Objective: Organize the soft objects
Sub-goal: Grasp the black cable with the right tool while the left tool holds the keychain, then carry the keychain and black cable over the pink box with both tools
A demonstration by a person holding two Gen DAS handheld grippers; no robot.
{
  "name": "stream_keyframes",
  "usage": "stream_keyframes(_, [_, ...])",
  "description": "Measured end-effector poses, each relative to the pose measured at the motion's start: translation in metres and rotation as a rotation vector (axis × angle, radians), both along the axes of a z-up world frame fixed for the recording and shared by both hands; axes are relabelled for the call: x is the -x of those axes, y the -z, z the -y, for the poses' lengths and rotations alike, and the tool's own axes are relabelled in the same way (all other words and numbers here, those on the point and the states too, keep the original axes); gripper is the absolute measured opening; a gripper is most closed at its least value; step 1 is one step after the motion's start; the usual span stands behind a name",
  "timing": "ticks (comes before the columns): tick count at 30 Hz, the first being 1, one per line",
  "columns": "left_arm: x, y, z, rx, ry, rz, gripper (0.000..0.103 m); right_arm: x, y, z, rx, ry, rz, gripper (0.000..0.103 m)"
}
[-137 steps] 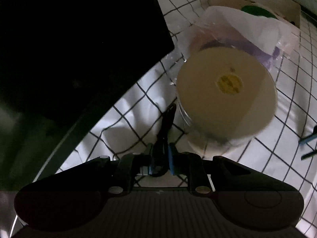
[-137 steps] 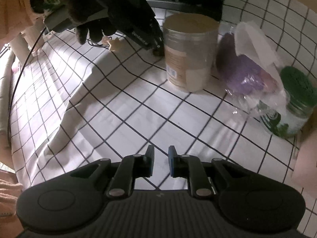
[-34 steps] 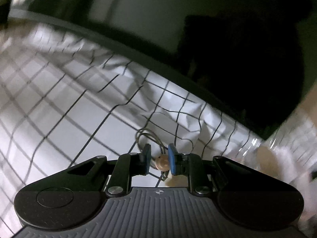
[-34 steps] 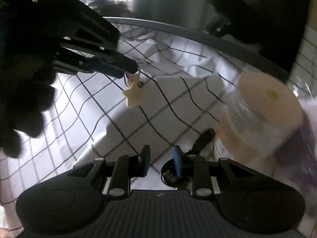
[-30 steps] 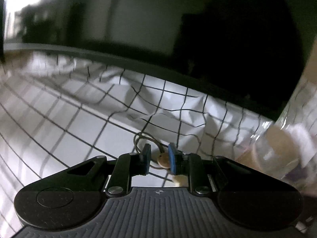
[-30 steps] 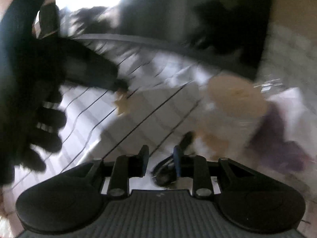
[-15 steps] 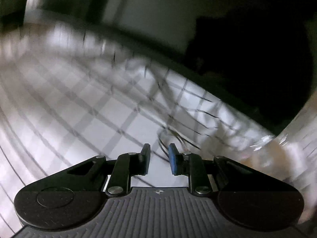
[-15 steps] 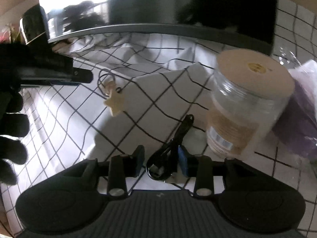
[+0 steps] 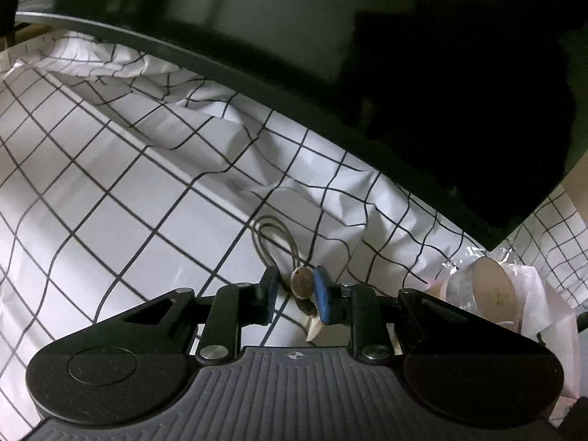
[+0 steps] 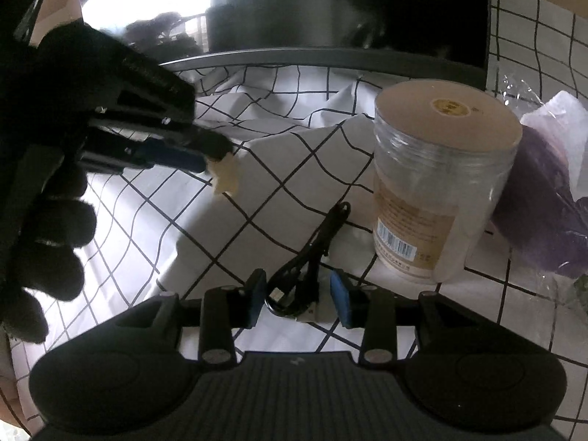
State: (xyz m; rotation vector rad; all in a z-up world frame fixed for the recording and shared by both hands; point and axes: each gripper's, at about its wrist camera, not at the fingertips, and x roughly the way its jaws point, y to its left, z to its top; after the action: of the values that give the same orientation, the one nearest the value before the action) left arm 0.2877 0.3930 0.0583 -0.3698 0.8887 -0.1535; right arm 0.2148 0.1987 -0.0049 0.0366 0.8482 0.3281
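Since half a second ago the right gripper [image 10: 297,297] has widened; its jaws are opening around the black cable [image 10: 312,253], which lies on the checked cloth [image 10: 257,228], long axis running away toward the jar [image 10: 441,183]. Light and limp: best gripped at the bundled middle. The left gripper [image 9: 296,288], opening slightly, brackets the star charm's [image 10: 226,176] cord.
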Motion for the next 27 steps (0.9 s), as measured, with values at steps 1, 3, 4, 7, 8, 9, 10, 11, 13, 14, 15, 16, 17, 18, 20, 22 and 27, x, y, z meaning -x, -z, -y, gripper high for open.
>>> stream_keyframes(1, [-0.002,0.0,0.003,-0.023,0.005,-0.002,0.024,0.001,0.0,-0.001,0.003,-0.002,0.004,0.043])
stream_keyframes(3, [-0.003,-0.001,0.009,-0.069,0.022,0.003,0.024,0.003,0.001,-0.003,0.004,-0.006,0.008,0.046])
stream_keyframes(4, [-0.003,-0.002,0.014,-0.098,0.036,0.012,0.025,0.003,0.001,-0.003,0.003,-0.007,0.01,0.049])
stream_keyframes(7, [-0.003,-0.003,0.024,-0.172,0.075,0.033,0.025,0.006,0.001,-0.004,-0.015,-0.007,0.013,0.056])
stream_keyframes(8, [-0.002,-0.003,0.026,-0.189,0.085,0.039,0.025,0.006,0.002,-0.003,-0.027,-0.007,0.014,0.059])
stream_keyframes(9, [-0.001,-0.002,0.027,-0.204,0.096,0.043,0.025,0.006,0.002,-0.003,-0.036,-0.006,0.014,0.061])
stream_keyframes(10, [0.0,-0.002,0.028,-0.215,0.104,0.045,0.025,0.007,0.002,-0.002,-0.048,-0.005,0.014,0.064])
stream_keyframes(11, [0.001,-0.002,0.029,-0.222,0.109,0.047,0.025,0.007,0.002,-0.002,-0.058,-0.004,0.013,0.068])
stream_keyframes(13, [0.001,-0.002,0.029,-0.226,0.11,0.045,0.025,0.007,0.003,-0.002,-0.079,-0.005,0.008,0.074])
stream_keyframes(14, [0.001,-0.002,0.029,-0.227,0.111,0.044,0.025,0.006,0.002,-0.004,-0.08,-0.009,0.002,0.078])
stream_keyframes(15, [0.001,-0.002,0.029,-0.227,0.113,0.043,0.025,0.006,0.002,-0.005,-0.079,-0.01,-0.004,0.079])
stream_keyframes(16, [0.001,-0.002,0.029,-0.228,0.113,0.043,0.025,0.006,0.002,-0.007,-0.077,-0.002,-0.01,0.079])
stream_keyframes(17, [0.001,-0.001,0.029,-0.23,0.116,0.043,0.025,0.006,0.001,-0.008,-0.074,0.007,-0.015,0.08])
stream_keyframes(18, [0.0,-0.001,0.03,-0.234,0.121,0.044,0.025,0.006,0.0,-0.009,-0.071,0.013,-0.021,0.081])
stream_keyframes(20, [0.001,-0.001,0.032,-0.246,0.138,0.051,0.025,0.003,0.0,-0.012,-0.052,-0.034,-0.037,0.087])
stream_keyframes(22, [0.003,0.0,0.034,-0.278,0.17,0.066,0.025,0.001,-0.001,-0.014,-0.025,-0.078,-0.044,0.086])
stream_keyframes(27, [0.008,0.002,0.032,-0.288,0.205,0.107,0.023,0.007,-0.004,-0.008,-0.021,-0.032,-0.017,0.058])
